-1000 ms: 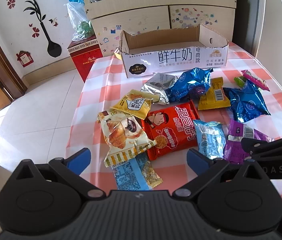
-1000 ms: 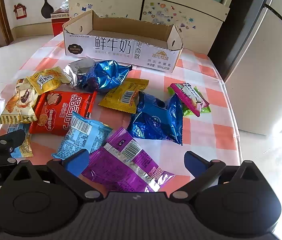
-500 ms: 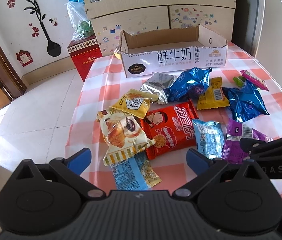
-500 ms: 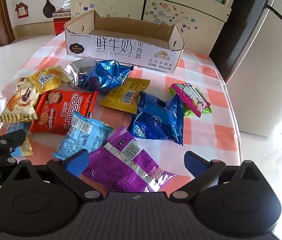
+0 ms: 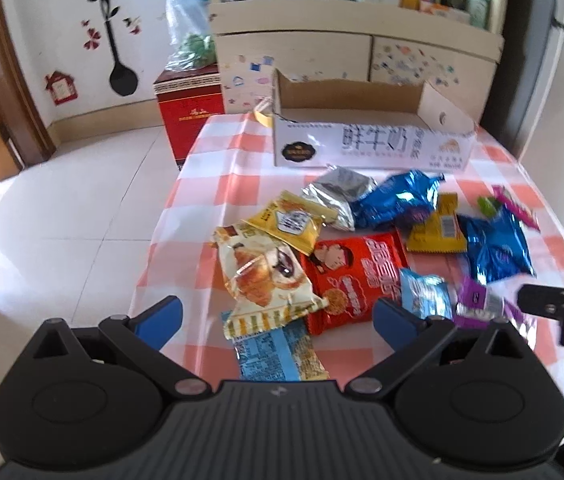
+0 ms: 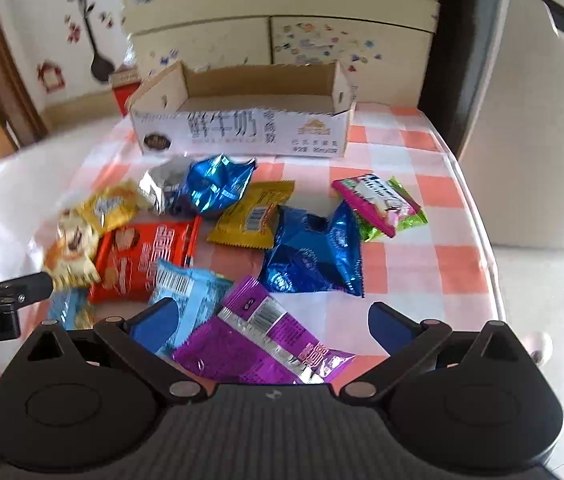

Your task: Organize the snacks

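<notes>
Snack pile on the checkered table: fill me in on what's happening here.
A person holds two grippers over loose snack packets on the table. Both the left gripper and the right gripper are open and hold nothing. The purple packet lies between the right one's fingers, the croissant packet just ahead of the left. The cardboard box behind looks empty, so sorting seems not yet begun.

Both grippers point(image 5: 278, 316) point(image 6: 270, 320) spread wide, empty.

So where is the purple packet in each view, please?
Left wrist: purple packet at lower right, partly hidden behind the right finger.
Right wrist: purple packet at bottom centre, between the fingers.
Shared landmark: cardboard box at the table's far side.
</notes>
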The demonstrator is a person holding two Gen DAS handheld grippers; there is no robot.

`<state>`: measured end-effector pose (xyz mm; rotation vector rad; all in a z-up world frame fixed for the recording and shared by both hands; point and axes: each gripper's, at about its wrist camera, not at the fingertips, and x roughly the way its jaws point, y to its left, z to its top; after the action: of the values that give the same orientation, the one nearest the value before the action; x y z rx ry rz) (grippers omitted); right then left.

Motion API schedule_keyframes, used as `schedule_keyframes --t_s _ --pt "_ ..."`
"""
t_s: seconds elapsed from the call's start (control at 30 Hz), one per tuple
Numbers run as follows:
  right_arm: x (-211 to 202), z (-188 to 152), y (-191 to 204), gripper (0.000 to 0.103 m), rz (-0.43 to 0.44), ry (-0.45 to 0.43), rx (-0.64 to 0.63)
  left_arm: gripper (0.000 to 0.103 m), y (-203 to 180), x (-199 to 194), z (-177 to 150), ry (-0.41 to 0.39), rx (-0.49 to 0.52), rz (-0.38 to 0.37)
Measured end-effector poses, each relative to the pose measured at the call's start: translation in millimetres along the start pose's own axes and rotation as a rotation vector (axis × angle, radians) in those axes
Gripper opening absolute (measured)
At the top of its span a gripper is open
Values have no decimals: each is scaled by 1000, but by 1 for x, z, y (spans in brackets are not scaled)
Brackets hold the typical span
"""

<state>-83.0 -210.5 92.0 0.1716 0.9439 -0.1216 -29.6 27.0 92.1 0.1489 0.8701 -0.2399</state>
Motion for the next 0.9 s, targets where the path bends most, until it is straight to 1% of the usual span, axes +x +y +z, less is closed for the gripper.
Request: schedule_keyframes --t_s 0.17,0.33,0.47,0.57,0.67,0.77,0.9 --pt "-4 -1 -14 103 -2 -5 23 101 19 1 3 11 -60 -9" --pt "-8 -4 -26 103 42 -3 31 101 32 8 -2 52 -85 12" --pt "-3 -7 -32 102 60 27 31 101 37 12 -4 60 -91 17" --pt "6 -10 -33 99 94 72 19 101 39 18 -6 77 -107 5" --pt "15 -15 -27 99 124 116 -40 101 36 29 -9 100 -93 20" --pt "22 -20 -14 99 130 140 -127 101 32 40 -13 121 -89 28" --pt "35 -25 -3 99 128 170 -191 101 29 53 -17 144 -106 19"
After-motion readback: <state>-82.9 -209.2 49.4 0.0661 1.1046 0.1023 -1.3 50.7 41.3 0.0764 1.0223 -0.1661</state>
